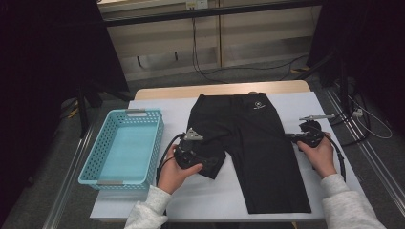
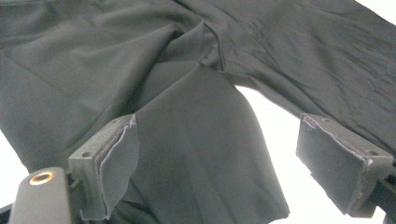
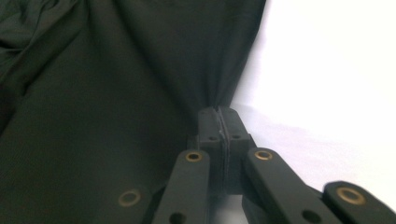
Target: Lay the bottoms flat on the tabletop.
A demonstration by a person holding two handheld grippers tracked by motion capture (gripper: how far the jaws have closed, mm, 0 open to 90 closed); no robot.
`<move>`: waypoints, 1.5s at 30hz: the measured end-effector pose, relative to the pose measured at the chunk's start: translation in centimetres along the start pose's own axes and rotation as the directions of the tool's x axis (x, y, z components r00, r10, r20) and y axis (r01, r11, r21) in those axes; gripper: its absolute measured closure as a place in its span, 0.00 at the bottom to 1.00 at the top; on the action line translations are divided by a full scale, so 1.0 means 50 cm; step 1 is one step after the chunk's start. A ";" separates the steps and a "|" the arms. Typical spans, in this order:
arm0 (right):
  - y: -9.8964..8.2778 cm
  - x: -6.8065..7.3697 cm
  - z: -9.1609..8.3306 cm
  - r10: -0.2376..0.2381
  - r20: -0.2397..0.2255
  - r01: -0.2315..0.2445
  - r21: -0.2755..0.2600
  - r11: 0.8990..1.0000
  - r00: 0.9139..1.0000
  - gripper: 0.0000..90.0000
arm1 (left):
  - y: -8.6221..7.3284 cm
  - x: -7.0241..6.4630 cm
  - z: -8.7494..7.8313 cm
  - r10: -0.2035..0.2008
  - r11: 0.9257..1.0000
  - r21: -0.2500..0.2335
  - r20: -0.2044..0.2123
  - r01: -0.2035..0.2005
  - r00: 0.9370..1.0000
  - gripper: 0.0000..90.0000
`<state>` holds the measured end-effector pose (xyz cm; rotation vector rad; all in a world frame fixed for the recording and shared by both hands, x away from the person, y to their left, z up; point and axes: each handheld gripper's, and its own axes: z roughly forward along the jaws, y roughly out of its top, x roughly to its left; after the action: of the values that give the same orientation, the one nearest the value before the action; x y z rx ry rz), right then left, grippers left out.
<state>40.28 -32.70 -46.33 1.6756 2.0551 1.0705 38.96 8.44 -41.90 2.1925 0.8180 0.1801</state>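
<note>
- so there's a pair of black shorts spread flat on a white table, waistband at the far edge, legs pointing back at the person; little white logo up near the waistband on the right side
- the left leg of the shorts is folded up on itself, so it's bunched and shorter than the right leg, which runs long and flat down toward the near edge
- left gripper is sitting right at that folded leg, hand wrapped round the handle; in the left gripper view the jaws are spread wide with the folded flap of cloth lying between them; the pads aren't pressing on it, so it's released, not gripping anything
- right gripper is over at the outer edge of the right leg, about midway down; in the right gripper view the jaws are squeezed tight together with the hem edge of the cloth pinched between the pads; you can see the fabric pulling into little creases right at the pinch, so it's got the shorts for sure
- blue plastic basket sits on the left end of the table, just beside the shorts but not touching them
- both sleeves are light grey and come in from the near side; cables trail from each gripper
</note>
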 end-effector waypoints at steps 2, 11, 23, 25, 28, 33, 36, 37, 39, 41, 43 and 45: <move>-0.002 -0.006 -0.004 0.010 -0.002 -0.010 0.002 1.000 1.000 1.00 | 0.001 0.000 0.001 0.004 1.000 0.008 0.002 -0.004 1.000 0.16; -0.008 -0.025 -0.018 0.024 0.001 -0.024 0.009 1.000 1.000 0.99 | 0.002 -0.001 0.004 0.004 1.000 0.001 -0.001 -0.004 1.000 0.15; -0.016 -0.042 -0.033 0.036 0.000 -0.036 0.012 0.999 0.999 0.99 | 0.004 -0.003 0.006 0.013 1.000 0.005 0.006 -0.013 1.000 0.15; -0.017 -0.044 -0.035 0.037 -0.001 -0.037 0.011 0.999 0.999 0.99 | 0.005 -0.004 0.007 0.014 1.000 0.009 0.005 -0.014 1.000 0.15; -0.019 -0.048 -0.038 0.042 0.002 -0.042 0.008 0.999 0.999 0.99 | 0.005 -0.004 0.008 0.015 1.000 0.010 0.007 -0.015 1.000 0.15; -0.022 -0.057 -0.047 0.046 0.013 -0.046 0.012 0.999 0.999 0.99 | 0.006 -0.005 0.008 0.016 1.000 0.012 0.011 -0.016 1.000 0.15; -0.024 -0.061 -0.050 0.047 0.013 -0.048 0.014 0.999 0.999 0.99 | 0.006 -0.005 0.009 0.013 1.000 0.010 0.010 -0.013 1.000 0.15; -0.024 -0.062 -0.050 0.044 0.011 -0.044 0.014 0.999 0.999 0.99 | 0.006 -0.005 0.009 0.014 1.000 0.010 0.009 -0.014 1.000 0.15; -0.025 -0.062 -0.051 0.041 0.013 -0.041 0.013 0.999 0.999 0.98 | 0.006 -0.005 0.010 0.012 1.000 0.012 0.011 -0.013 1.000 0.15; -0.026 -0.060 -0.050 0.039 0.011 -0.039 0.013 0.999 0.999 0.93 | 0.006 -0.006 0.012 0.013 1.000 0.012 0.010 -0.013 1.000 0.15; -0.027 -0.056 -0.051 0.043 -0.003 -0.043 0.009 0.999 0.999 0.85 | 0.007 -0.007 0.013 0.014 1.000 0.014 0.018 -0.014 1.000 0.15; -0.030 -0.049 -0.055 0.027 0.012 -0.027 0.012 1.000 1.000 0.81 | 0.007 -0.007 0.014 0.016 1.000 0.018 0.015 -0.016 1.000 0.15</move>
<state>38.18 -36.07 -46.02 1.7161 2.0419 1.0555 39.11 7.62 -42.09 2.2150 0.7972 0.1648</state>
